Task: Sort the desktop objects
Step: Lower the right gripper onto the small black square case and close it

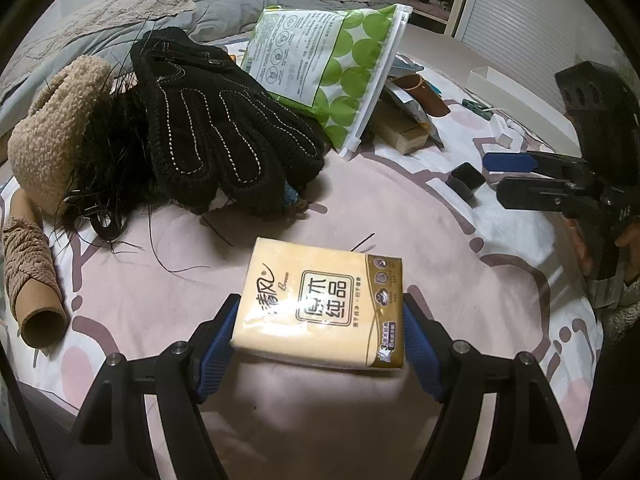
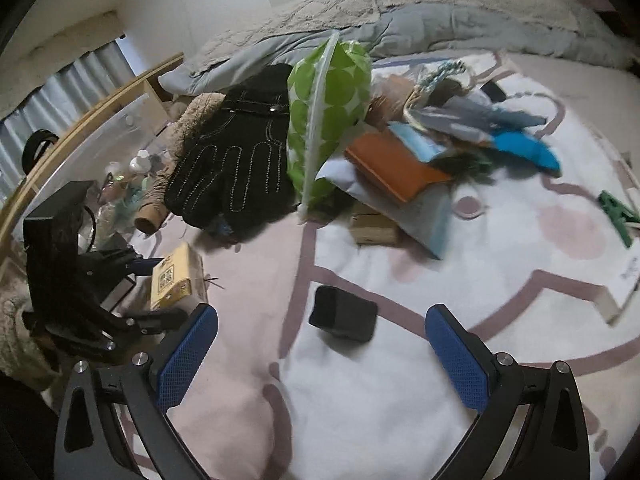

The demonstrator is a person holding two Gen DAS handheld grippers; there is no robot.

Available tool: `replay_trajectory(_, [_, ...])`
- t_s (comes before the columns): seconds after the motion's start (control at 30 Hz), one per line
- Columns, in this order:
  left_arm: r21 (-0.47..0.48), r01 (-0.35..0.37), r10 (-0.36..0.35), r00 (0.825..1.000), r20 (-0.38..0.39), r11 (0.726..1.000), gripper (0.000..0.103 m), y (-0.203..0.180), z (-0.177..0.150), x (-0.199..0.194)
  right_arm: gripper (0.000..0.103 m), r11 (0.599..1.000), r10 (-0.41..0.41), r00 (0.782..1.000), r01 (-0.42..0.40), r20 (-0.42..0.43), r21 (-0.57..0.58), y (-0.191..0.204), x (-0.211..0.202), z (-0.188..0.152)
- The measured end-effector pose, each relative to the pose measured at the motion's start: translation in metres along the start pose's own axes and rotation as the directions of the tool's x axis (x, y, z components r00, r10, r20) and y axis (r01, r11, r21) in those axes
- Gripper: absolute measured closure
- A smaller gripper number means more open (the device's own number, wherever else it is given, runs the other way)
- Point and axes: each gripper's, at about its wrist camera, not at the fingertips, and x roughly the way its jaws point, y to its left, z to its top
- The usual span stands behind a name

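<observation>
Yellow plastic-wrapped tissue pack (image 1: pixel 322 304), gripped across its width by left gripper (image 1: pixel 320 328), long axis pointing away above pink patterned bedsheet (image 1: pixel 380 200). Small black open-topped box (image 2: pixel 343 313) just ahead of right gripper (image 2: pixel 320 344), spread wide, empty, nearer by far.

Dim indoor light, heavy fisheye bending with dark corners, right wrist view motion-blurred, soft shadows underneath objects.

Blue item (image 2: pixel 528 148) blurred — unidentifiable (green clip (image 2: pixel 618 212) blurred too).
</observation>
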Motion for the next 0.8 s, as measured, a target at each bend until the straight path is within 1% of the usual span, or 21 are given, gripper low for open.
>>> replay_trajectory(0.17, [0.000, 0.000, 0.000, 1.000, -0.001, 1.000, 0.027, 0.000, 0.000, 0.000, 0.000, 0.999, 0.045, 0.998, -0.045, -0.047, 0.003, 0.007, 0.016, 0.000])
replay_trajectory(0.3, [-0.002, 0.001, -0.001, 1.000, 0.000, 1.000, 0.027, 0.000, 0.000, 0.000, 0.000, 0.992, 0.125, 0.990, -0.125, -0.071, 0.011, 0.018, 0.025, 0.000])
replay_trajectory(0.4, [-0.003, 0.002, -0.002, 1.000, 0.000, 1.000, 0.027, 0.000, 0.001, 0.000, 0.000, 0.991, 0.133, 0.989, -0.134, -0.059, -0.017, 0.024, 0.020, 0.000])
replay_trajectory(0.5, [-0.004, 0.003, -0.003, 1.000, 0.001, 1.000, 0.027, 0.000, 0.000, 0.001, 0.000, 0.986, 0.165, 0.986, -0.166, -0.030, -0.023, 0.029, 0.012, 0.002])
replay_trajectory(0.53, [-0.004, 0.003, -0.003, 1.000, 0.001, 1.000, 0.027, 0.000, 0.000, 0.001, 0.000, 0.986, 0.166, 0.986, -0.167, -0.030, -0.021, 0.029, 0.011, 0.003])
replay_trajectory(0.6, [-0.003, 0.002, -0.002, 1.000, 0.001, 1.000, 0.027, 0.000, 0.000, 0.000, 0.000, 0.992, 0.129, 0.991, -0.129, -0.038, -0.005, 0.025, 0.012, 0.003])
replay_trajectory(0.67, [-0.004, 0.003, -0.003, 1.000, 0.000, 1.000, 0.027, 0.000, -0.001, 0.000, 0.000, 0.993, 0.117, 0.992, -0.115, -0.044, 0.027, 0.020, 0.012, 0.002])
replay_trajectory(0.73, [-0.004, 0.003, -0.003, 1.000, 0.000, 1.000, 0.027, 0.000, -0.002, 0.001, 0.000, 0.989, 0.128, 0.990, -0.122, -0.066, 0.083, 0.011, 0.017, 0.000])
replay_trajectory(0.8, [-0.004, 0.004, -0.004, 1.000, -0.001, 1.000, 0.027, 0.000, -0.002, 0.000, 0.000, 0.986, 0.135, 0.987, -0.126, -0.084, 0.105, 0.009, 0.024, 0.000])
